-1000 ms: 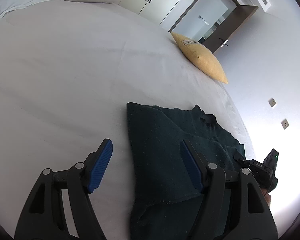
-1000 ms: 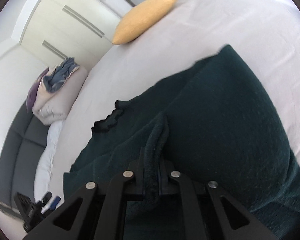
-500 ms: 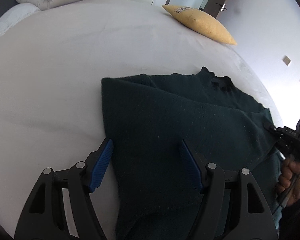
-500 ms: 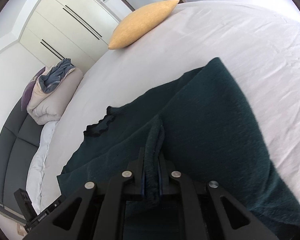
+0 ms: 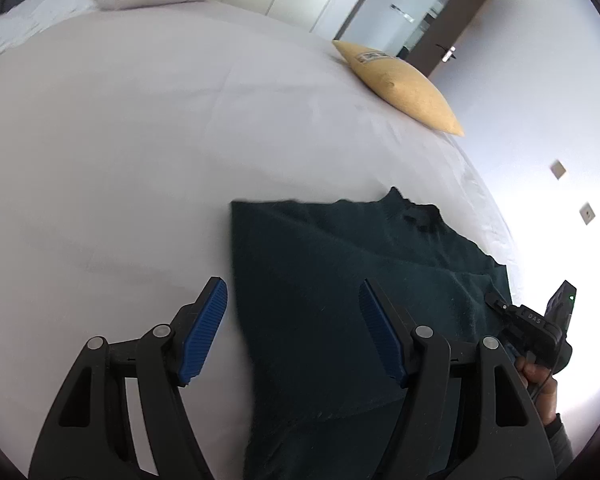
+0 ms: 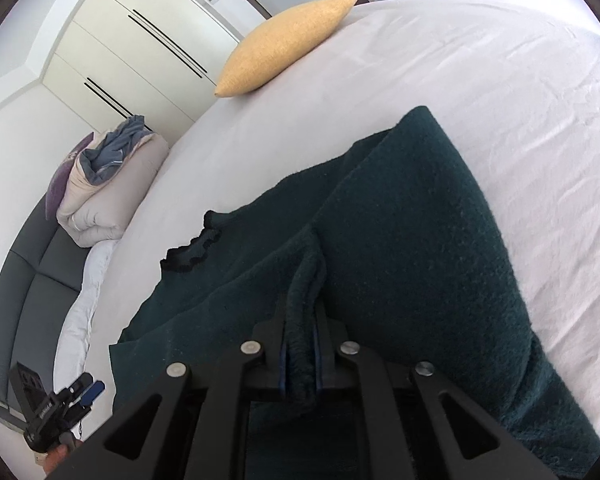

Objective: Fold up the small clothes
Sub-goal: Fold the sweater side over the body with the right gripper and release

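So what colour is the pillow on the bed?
Mustard yellow. The pillow shows best in the right wrist view.

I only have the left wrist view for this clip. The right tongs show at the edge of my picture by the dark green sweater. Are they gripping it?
Observer: Yes. In the right wrist view, the right tongs are shut on a raised fold of the dark green sweater.
Reviewer: What does the collar look like? Mine is just a dark blob.
Observer: It has a black frilled trim, and it lies flat on the bed sheet.
Reviewer: Anything near the folded duvet I miss?
Observer: A purple cushion leans behind the folded duvet.
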{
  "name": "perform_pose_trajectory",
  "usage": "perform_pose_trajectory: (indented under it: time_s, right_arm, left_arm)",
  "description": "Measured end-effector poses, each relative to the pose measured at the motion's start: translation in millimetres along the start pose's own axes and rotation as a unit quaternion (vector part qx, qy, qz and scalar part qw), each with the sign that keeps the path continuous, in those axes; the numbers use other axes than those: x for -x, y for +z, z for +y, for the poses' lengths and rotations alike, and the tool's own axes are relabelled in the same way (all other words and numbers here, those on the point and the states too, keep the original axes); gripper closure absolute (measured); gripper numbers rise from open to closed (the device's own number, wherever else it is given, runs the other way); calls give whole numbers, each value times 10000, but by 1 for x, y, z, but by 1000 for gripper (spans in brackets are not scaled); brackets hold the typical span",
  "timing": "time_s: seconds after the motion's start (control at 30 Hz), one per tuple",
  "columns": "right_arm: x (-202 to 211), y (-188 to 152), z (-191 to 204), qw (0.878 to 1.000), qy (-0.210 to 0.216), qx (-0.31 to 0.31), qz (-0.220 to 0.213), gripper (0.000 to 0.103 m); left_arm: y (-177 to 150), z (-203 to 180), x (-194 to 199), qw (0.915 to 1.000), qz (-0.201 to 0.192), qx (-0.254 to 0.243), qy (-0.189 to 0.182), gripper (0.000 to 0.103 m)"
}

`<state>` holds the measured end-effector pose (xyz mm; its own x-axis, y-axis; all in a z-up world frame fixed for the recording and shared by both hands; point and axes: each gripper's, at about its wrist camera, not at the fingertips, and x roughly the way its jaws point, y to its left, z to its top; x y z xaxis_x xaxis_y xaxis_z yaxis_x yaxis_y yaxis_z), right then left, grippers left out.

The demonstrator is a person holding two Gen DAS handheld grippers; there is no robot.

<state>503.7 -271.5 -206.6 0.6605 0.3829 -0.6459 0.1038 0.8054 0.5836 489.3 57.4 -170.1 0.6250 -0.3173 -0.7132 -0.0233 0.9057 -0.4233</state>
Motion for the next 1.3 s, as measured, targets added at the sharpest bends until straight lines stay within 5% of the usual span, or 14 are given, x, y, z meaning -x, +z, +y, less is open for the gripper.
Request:
perform_pose_trajectory:
  time_s: [0.2, 0.63, 0.73, 0.83, 0.97, 1.13, 1.3]
  right_arm:
    - [-2, -4, -3, 9999, 109, 48, -116, 95]
    - [8, -4, -1, 9999, 85, 149, 12, 92]
    - [24, -9, 1, 9994, -140, 315, -49, 80]
    - [48, -15, -6, 9985, -434, 280, -202, 56]
    - [92, -13, -24, 9951, -774, -117, -601, 48]
    - [107, -12, -4, 9979, -167, 137, -614, 48]
    - [69, -24, 10, 9993, 250, 288, -42, 27]
  left_arm:
    - [-9, -19, -47, 9950, 588, -670, 460, 36]
    - [-63, -27, -16, 9812, 441, -1496, 1133, 36]
    - [-85, -23, 3, 9829, 397, -1390, 1138, 35]
    - [-99, -18, 17, 9855, 497, -1165, 1128, 34]
    - [-123, -5, 59, 9947, 384, -591, 744, 34]
    - [-164, 2, 107, 9994, 178, 132, 267, 30]
    - [-196, -12, 114, 9993, 358, 127, 59, 29]
